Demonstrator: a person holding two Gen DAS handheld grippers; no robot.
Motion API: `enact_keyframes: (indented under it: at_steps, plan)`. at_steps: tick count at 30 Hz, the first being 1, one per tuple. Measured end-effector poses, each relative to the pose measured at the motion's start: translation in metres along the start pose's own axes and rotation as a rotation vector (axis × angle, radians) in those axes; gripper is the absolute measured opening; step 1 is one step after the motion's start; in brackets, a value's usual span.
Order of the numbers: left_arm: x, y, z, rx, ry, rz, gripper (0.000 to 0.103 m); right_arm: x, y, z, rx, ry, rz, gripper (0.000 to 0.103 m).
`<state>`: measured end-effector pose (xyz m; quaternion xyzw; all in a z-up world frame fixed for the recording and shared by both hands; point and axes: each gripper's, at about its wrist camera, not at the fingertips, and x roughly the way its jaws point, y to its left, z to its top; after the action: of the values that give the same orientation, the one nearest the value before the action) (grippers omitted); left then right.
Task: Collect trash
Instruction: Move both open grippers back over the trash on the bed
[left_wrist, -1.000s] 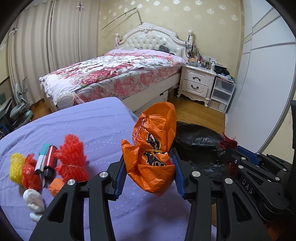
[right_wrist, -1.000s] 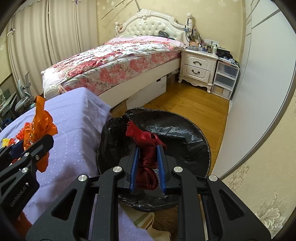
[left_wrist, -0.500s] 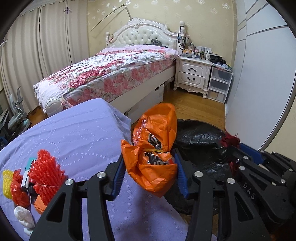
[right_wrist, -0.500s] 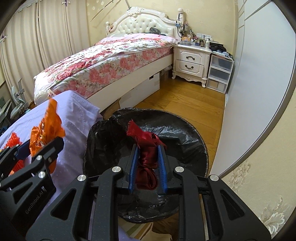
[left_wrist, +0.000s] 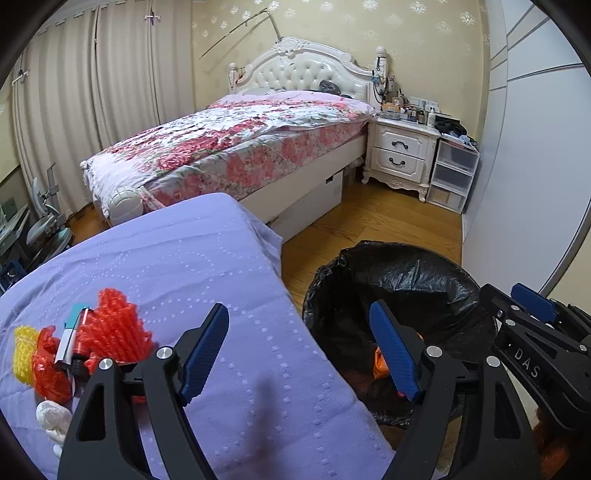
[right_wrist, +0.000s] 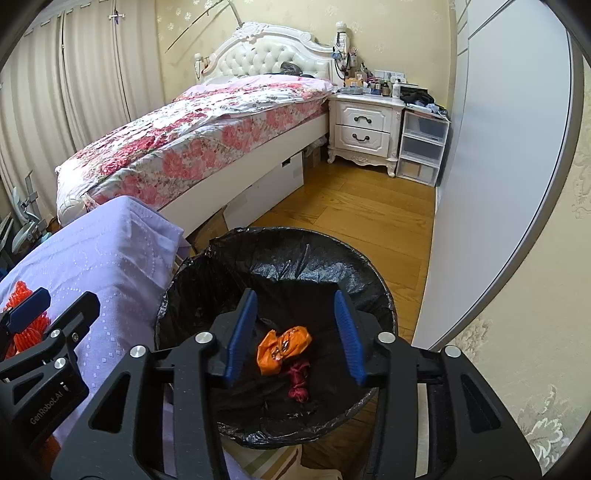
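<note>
The trash bin (right_wrist: 277, 266), lined with a black bag, stands on the wooden floor (right_wrist: 354, 221) just beside the bench (left_wrist: 207, 266) with the lilac cover. In the right wrist view two things lie on the bottom of the bag: a crumpled orange wrapper (right_wrist: 282, 347) and, touching it at its 5 o'clock side, a dark red wrapper (right_wrist: 300, 384). In the left wrist view only a scrap of the orange wrapper (left_wrist: 380, 363) shows in the bin (left_wrist: 406, 280), behind a blue pad.

The right tongs (right_wrist: 293, 330) hang over the bin's mouth, their jaws opening, moderately apart, with nothing pinched; the two wrappers lie well below, seen through the gap. The left tongs (left_wrist: 301, 352) are opening too and stand wide with nothing in them, one blue pad over the bench edge and the other over the bin's rim.

More trash waits on the bench, at 9 o'clock of the left tongs: a red foam net (left_wrist: 114, 328), a yellow foam net (left_wrist: 24, 354) at the far left, a red plastic scrap (left_wrist: 48, 369) between them, a small tube-like item with a teal end (left_wrist: 72, 334) lying across the heap, and a white crumpled piece (left_wrist: 53, 417) at the heap's 6 o'clock.

Towards 12 o'clock stand a bed (left_wrist: 236, 147) with a floral cover, a white nightstand (left_wrist: 400, 155) and clear plastic drawers (left_wrist: 452, 173).
</note>
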<state>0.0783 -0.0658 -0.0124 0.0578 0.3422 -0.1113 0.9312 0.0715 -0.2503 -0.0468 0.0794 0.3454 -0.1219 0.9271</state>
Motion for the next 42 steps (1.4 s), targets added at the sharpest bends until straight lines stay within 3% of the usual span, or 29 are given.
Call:
enact_keyframes:
  at_steps: [13,20,22,34,42]
  plan:
    - [-0.038,0.053,-0.013,-0.081,-0.002,0.099,0.077,-0.024,0.034,-0.008,-0.041,-0.003,0.074,0.054]
    - [-0.066,0.098,-0.024,-0.159,-0.024,0.167,0.078,-0.035,0.078,-0.015,-0.108,0.0,0.147,0.056]
    - [-0.072,0.113,-0.028,-0.183,-0.024,0.193,0.078,-0.039,0.092,-0.017,-0.132,0.0,0.171,0.062]
    - [-0.096,0.207,-0.066,-0.345,0.009,0.36,0.078,-0.053,0.163,-0.024,-0.238,0.013,0.294,0.065]
    - [-0.099,0.239,-0.077,-0.403,0.028,0.409,0.078,-0.058,0.213,-0.031,-0.317,0.021,0.365,0.065]
